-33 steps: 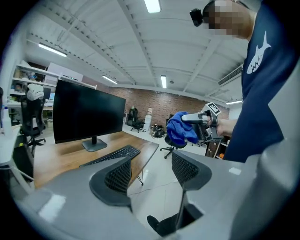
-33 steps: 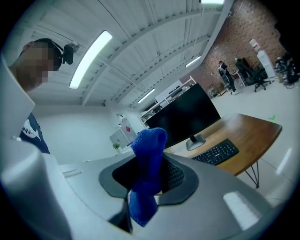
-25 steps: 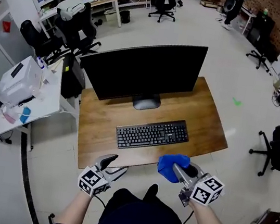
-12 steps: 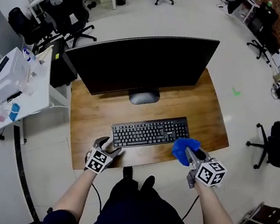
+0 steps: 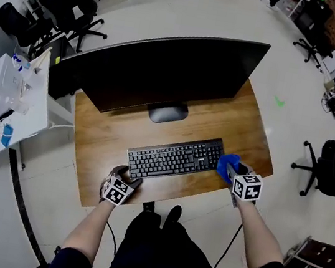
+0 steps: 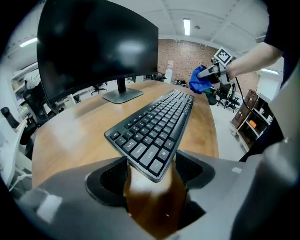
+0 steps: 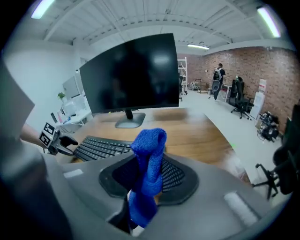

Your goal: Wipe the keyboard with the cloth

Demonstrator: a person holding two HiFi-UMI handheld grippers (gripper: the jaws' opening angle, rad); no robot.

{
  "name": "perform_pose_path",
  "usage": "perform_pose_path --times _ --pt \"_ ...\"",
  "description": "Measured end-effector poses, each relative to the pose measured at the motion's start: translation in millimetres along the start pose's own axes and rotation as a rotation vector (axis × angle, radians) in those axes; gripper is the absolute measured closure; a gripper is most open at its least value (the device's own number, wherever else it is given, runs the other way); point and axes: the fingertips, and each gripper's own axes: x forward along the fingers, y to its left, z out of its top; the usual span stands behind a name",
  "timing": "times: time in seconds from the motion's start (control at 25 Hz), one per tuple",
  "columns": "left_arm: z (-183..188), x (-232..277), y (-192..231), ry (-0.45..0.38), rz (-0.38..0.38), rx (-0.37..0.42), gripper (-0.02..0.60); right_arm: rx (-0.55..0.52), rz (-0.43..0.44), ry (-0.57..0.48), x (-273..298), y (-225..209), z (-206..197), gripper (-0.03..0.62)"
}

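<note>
Both hands have moved forward since a moment ago. The right hand-held gripper was near the worktop's front edge. Now it is right by the keyboard's right end. It pinches the blue cloth tight, and the cloth sticks up between its jaws. The left hand-held gripper has come up to the keyboard's front left corner. Its jaws are spread, with that corner between them. The keyboard lies flat with its keys up, near the worktop's front edge, in front of the monitor. Its long side runs left to right, and the right end sits a bit further back.
</note>
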Motion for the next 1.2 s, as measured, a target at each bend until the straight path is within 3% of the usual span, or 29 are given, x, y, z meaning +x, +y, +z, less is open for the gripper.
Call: perform_pose_path --times 0.24,0.52,1.2 --pt "0 5 1 -0.001 -0.012 -0.022 0.268 -0.145 -0.099 0.128 41 -22 -16 0.482" --pt "2 5 3 -0.013 -0.017 -0.037 0.273 -0.179 -0.131 0.17 72 -9 -20 0.482" --pt "2 3 4 -0.011 -0.022 -0.061 0.285 -0.508 0.172 0.194 109 194 -31 0.484"
